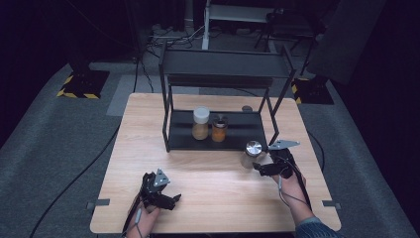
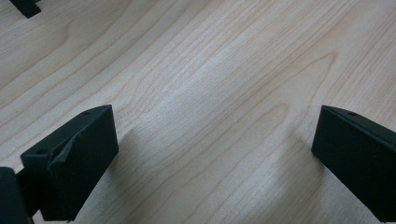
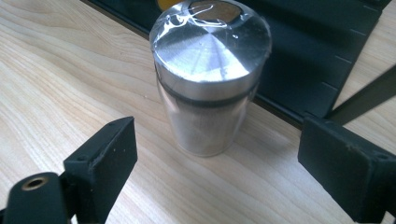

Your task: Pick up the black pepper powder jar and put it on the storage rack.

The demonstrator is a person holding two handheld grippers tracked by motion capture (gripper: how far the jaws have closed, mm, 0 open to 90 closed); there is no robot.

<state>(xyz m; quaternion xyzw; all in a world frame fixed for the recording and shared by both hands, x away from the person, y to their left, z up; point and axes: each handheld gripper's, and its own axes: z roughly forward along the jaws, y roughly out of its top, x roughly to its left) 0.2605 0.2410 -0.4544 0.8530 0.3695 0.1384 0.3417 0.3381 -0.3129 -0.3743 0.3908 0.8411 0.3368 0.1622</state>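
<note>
Both grippers (image 2: 212,154) (image 3: 215,158) wide open, empty; 2 jars (image 1: 200,123) on rack (image 1: 237,135).

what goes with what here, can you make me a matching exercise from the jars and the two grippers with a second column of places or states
Things:
1. white-lidded jar
2. silver-lidded jar
3. left gripper
4. right gripper

Places or states:
a. on the table, just in front of the rack's lower shelf
b. open over bare tabletop
c. on the rack's lower shelf, beside the orange jar
d. open, jaws either side of a jar but not touching it

Pairs: 1-c, 2-a, 3-b, 4-d
</note>
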